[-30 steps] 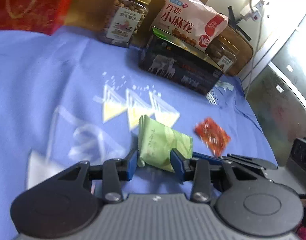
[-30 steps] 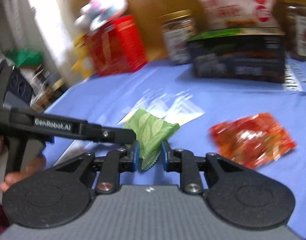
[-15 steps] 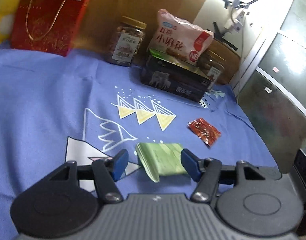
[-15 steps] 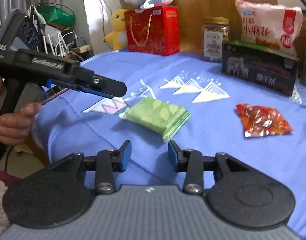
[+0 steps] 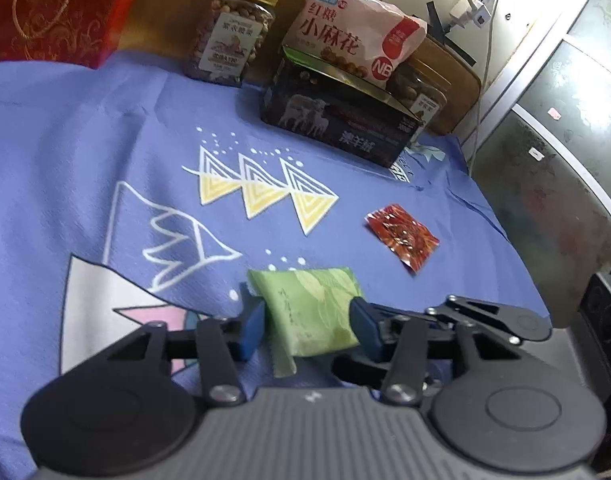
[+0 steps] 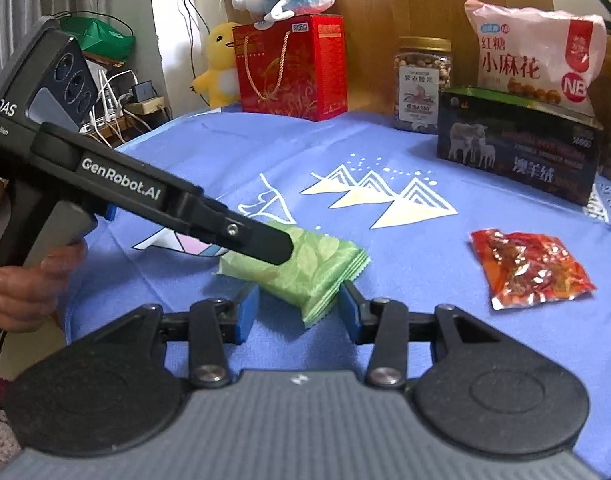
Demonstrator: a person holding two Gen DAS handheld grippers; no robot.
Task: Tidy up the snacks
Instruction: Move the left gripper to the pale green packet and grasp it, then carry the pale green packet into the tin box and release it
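Flat green foil packet [image 5: 311, 312], crimped edges, leaf print, lies on the blue printed cloth [image 5: 85, 152] over the tabletop. Left tool [image 5: 307, 326] straddles it, blue pads closing on its sides — contact unclear. Right tool [image 6: 293, 308] is opening, the packet's corner between its pads, not gripped. Crinkly red wrapper [image 6: 529, 268] sits well apart. Left tool's arm reads "GenRobot.AI"; pink bag [image 6: 533, 52] marked "NB".

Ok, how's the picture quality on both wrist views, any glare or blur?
Left wrist: blown-out window glare top right, fisheye bending at the edges, flat green foil snack packet sharp. Right wrist: evenly lit, crinkled red foil packet glints, nearest black gripper body slightly soft.
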